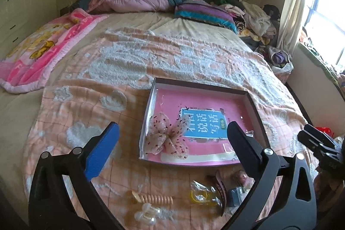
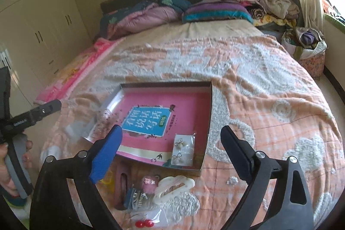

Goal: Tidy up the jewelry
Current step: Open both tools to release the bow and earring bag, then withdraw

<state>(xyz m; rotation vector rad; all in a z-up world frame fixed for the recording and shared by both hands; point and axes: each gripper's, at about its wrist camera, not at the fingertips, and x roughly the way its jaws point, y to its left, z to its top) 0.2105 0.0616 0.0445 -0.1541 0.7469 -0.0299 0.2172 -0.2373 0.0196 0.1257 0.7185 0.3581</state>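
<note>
White claw clip [image 2: 172, 188] lies below the right gripper [image 2: 170, 139], long axis crosswise, nearer it; both jaws gape empty; left gripper [image 1: 172, 137] likewise.

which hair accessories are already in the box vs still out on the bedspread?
Only the sheer pink dotted fabric bow lies inside the shallow pink-lined box. The white plastic claw clip and peach spiral hair tie remain on the bedspread.
</note>
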